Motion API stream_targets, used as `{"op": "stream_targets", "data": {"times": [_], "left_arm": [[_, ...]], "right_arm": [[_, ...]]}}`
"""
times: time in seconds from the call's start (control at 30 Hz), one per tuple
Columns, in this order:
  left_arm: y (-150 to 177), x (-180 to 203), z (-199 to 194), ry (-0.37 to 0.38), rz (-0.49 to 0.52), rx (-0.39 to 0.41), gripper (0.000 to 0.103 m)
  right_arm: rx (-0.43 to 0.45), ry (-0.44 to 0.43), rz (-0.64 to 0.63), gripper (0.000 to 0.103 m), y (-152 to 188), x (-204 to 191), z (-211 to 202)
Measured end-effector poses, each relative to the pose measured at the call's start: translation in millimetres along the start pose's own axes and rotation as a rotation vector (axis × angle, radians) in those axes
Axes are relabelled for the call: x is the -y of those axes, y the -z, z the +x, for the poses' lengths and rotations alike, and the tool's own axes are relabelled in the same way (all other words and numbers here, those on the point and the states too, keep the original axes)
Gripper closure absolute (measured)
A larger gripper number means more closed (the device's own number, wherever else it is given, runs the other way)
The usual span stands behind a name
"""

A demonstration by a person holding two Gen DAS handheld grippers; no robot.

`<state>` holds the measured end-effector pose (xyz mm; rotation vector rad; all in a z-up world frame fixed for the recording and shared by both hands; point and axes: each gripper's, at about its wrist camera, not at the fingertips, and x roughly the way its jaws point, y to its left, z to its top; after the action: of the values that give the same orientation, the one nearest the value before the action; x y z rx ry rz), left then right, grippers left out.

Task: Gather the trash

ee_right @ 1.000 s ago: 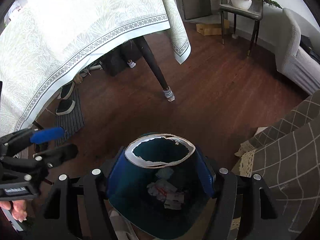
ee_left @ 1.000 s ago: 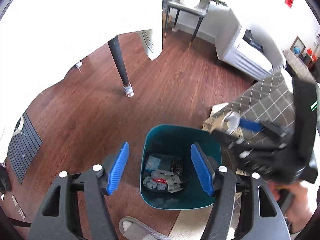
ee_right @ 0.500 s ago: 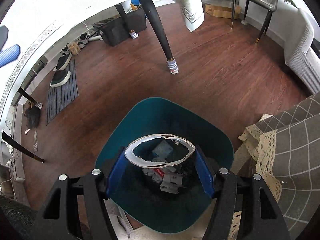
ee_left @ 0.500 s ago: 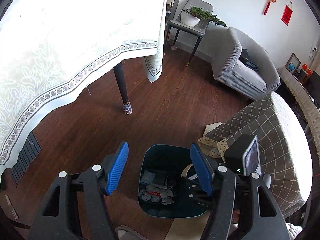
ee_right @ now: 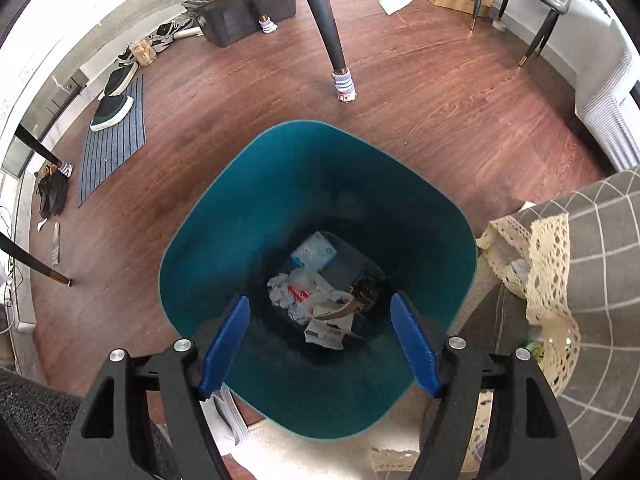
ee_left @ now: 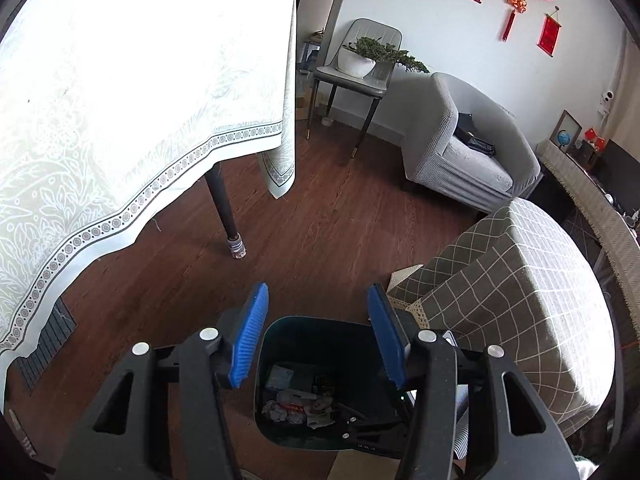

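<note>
The teal plastic rounded-square waste bin [ee_right: 320,208] stands upright on the wooden floor [ee_right: 248,120], mouth facing up toward both cameras. The right gripper [ee_right: 320,344] hangs above its opening, jaws spread wide and holding nothing; crumpled white paper and wrapper trash [ee_right: 316,300] lies at the bin's bottom, between and just ahead of the jaws. The left gripper [ee_left: 318,340] is higher, jaws also spread and empty, the bin [ee_left: 304,332] between them. Single trash pieces are hard to tell apart.
</note>
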<state>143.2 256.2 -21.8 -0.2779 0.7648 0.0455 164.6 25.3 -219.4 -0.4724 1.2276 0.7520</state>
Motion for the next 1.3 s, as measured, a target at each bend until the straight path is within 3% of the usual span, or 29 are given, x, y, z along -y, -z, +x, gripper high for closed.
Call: {"op": "stream_targets", "data": {"times": [0.27, 0.5, 0.77, 0.97, 1.1, 1.2, 1.3], "left_arm": [[-10, 32, -10, 0.015, 0.03, 0.044, 0.049], [-18, 54, -19, 0.021, 0.066, 0.075, 0.049], [-12, 75, -35, 0.027, 0.115, 0.107, 0.038], [6, 93, -48, 0.049, 0.137, 0.131, 0.025], [26, 101, -51, 0.046, 0.147, 0.1, 0.023], [41, 106, -61, 0.037, 0.152, 0.107, 0.016], [58, 107, -76, 0.031, 0.147, 0.126, 0.011]], "right_arm": [[0.098, -0.015, -0.015, 0.029, 15, 13, -43], [0.269, 0.001, -0.017, 0.029, 26, 25, -108], [0.455, 0.056, 0.039, 0.029, 52, 51, -183], [0.566, 0.121, 0.122, 0.029, 83, 73, -227], [0.618, 0.17, 0.192, 0.029, 111, 91, -250], [0.649, 0.21, 0.238, 0.021, 133, 101, -265], [0.665, 0.255, 0.272, 0.02, 159, 111, -277]]}}
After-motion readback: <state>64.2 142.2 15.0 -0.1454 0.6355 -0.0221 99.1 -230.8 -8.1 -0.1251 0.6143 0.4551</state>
